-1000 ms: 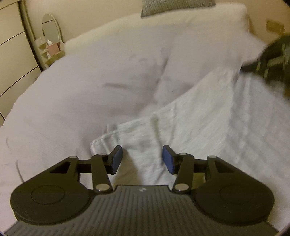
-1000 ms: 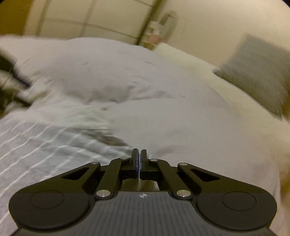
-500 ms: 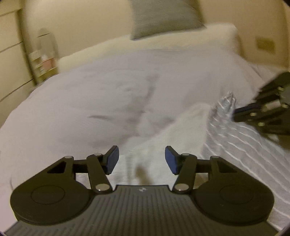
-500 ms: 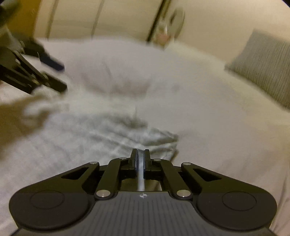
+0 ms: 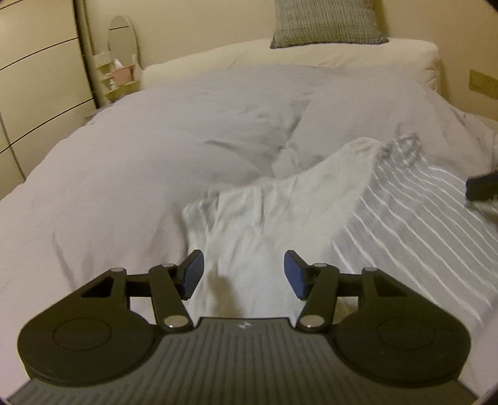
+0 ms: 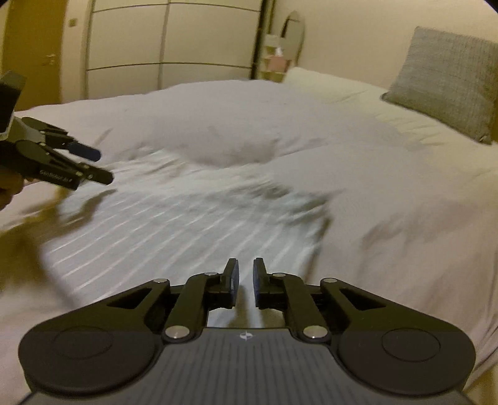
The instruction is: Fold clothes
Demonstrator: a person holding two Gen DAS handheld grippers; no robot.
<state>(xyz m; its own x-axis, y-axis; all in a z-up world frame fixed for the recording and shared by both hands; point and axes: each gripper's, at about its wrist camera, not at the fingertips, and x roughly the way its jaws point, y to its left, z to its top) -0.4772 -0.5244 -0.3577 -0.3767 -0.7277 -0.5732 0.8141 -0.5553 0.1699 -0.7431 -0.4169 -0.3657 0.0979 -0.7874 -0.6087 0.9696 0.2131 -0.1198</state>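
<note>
A grey garment with thin white stripes (image 5: 420,215) lies spread on the white duvet (image 5: 140,162), and its plain pale inside (image 5: 280,212) shows where one side is turned over. My left gripper (image 5: 244,275) hovers open just above that pale fold with nothing between its blue pads. In the right wrist view the same garment (image 6: 174,224) lies flat, blurred at its far edge. My right gripper (image 6: 246,277) is open by a narrow gap over the near hem and holds nothing. The left gripper (image 6: 102,166) shows there at the far left, open, above the garment's edge.
A grey pillow (image 5: 326,21) leans on the wall at the head of the bed. A wardrobe (image 6: 174,46), an oval mirror (image 5: 123,40) and a small shelf (image 5: 119,78) stand beyond the bed. A hand (image 6: 9,187) holds the left gripper.
My right gripper, shut on the cloth a second ago, has opened and let the garment drop flat. The left gripper stayed open and drew back a little.
</note>
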